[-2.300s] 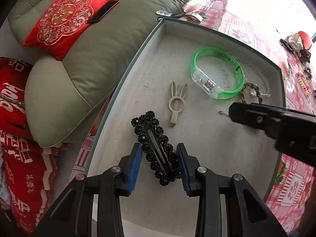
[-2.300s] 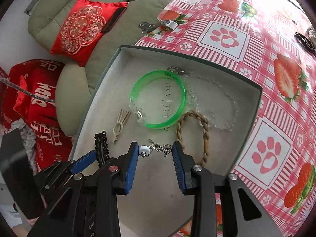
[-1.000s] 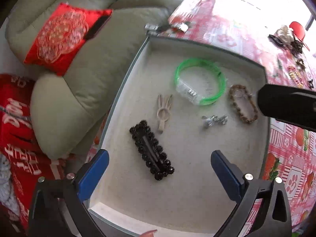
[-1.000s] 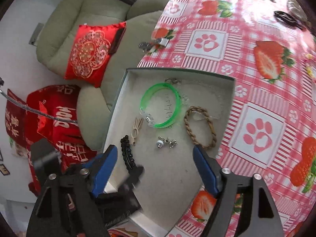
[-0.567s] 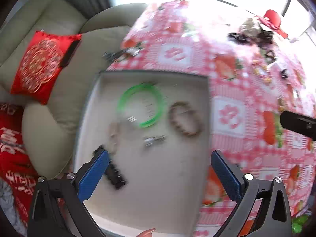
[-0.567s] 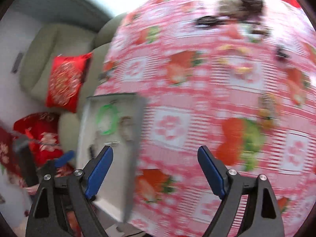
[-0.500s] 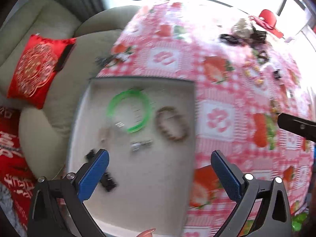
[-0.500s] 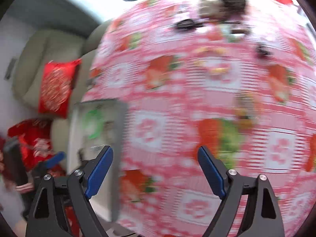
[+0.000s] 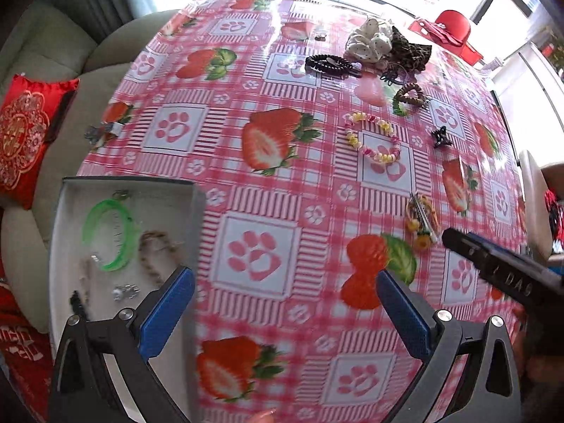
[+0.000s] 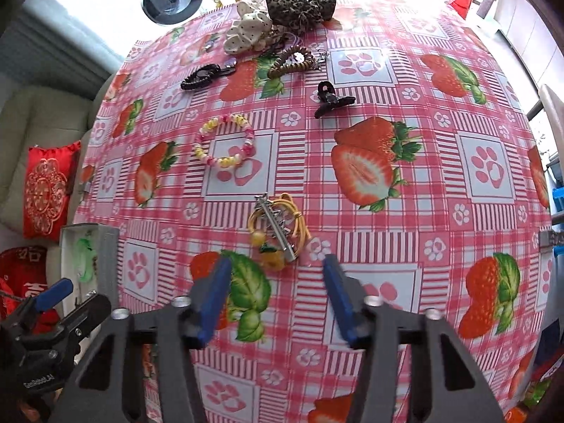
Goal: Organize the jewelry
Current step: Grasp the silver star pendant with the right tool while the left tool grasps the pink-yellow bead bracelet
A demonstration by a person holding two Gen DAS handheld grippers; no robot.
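A grey tray (image 9: 197, 211) at the table's left edge holds a green bangle (image 9: 105, 232), a braided bracelet (image 9: 155, 253), a small silver piece (image 9: 123, 290) and a black clip (image 9: 75, 303). My left gripper (image 9: 282, 308) is open and empty above the tablecloth beside the tray. My right gripper (image 10: 276, 298) is open and empty, just short of a yellow hair tie with a silver clip (image 10: 276, 232), also in the left wrist view (image 9: 423, 216). A beaded bracelet (image 10: 225, 144), a black claw clip (image 10: 331, 100) and a black barrette (image 10: 201, 75) lie farther off.
A strawberry-and-paw tablecloth (image 10: 405, 176) covers the round table. Scrunchies, a leopard bow (image 10: 299, 8) and a coil tie (image 10: 292, 60) are piled at the far edge. A beige sofa with a red cushion (image 9: 21, 134) stands to the left.
Both grippers opened, let go of the black clip and silver piece in the tray, and pulled back and swung right over the table. The right one now faces the yellow hair tie.
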